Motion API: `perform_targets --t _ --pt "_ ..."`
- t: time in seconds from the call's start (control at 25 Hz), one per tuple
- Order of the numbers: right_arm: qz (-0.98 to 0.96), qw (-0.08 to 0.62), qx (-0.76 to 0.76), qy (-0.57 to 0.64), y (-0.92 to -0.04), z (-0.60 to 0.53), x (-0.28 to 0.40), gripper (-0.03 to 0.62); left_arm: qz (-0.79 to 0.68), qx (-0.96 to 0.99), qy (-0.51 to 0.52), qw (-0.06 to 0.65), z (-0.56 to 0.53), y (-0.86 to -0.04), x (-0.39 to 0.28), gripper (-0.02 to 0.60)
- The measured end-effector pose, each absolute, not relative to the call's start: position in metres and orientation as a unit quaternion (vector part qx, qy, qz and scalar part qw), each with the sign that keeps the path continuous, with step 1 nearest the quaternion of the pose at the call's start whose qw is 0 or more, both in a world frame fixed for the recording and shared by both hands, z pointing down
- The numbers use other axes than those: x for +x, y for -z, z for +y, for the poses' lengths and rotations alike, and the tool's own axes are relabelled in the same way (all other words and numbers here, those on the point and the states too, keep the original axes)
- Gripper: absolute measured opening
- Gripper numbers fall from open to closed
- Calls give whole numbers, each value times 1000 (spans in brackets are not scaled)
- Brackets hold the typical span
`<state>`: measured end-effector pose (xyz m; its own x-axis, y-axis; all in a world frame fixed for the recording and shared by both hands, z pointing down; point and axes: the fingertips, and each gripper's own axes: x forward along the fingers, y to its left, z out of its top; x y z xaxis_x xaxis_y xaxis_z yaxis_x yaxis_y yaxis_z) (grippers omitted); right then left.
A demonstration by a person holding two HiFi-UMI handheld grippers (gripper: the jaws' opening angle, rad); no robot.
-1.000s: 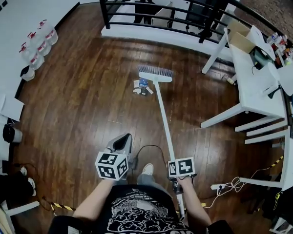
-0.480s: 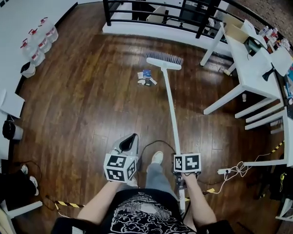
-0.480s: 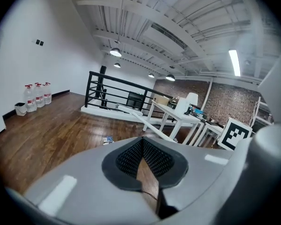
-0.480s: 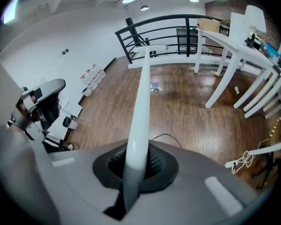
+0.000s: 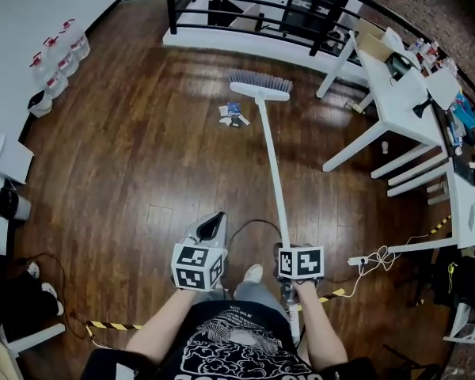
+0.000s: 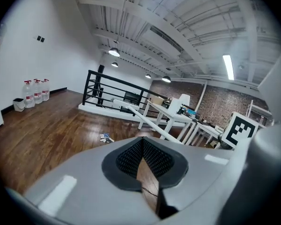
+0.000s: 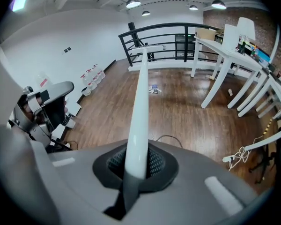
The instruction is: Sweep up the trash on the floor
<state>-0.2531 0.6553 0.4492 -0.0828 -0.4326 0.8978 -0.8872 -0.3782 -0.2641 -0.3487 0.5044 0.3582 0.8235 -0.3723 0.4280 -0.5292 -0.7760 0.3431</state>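
The right hand-held gripper clamps the white broom by its handle; the left hand-held gripper is closed, empty. The trash lies on the far floor, just left of the bristles.

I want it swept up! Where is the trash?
In the head view, the trash lies on the floor just left of the broom head, near the black railing.

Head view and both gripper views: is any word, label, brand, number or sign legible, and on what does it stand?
No text can be read in any view.
Bottles by the wall: red-and-white labels, too small.
Trash on the floor: blue packet, print too small.
Black T-shirt: white graphic, lettering illegible.
Cubes on left gripper and right gripper: square patterns, no words.
Broom handle: plain white.
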Motion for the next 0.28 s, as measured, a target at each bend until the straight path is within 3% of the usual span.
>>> perform_targets --t 0.28 --pt "-524 208 639 -523 -436 653 -262 0 -235 927 -170 236 514 -358 -350 5"
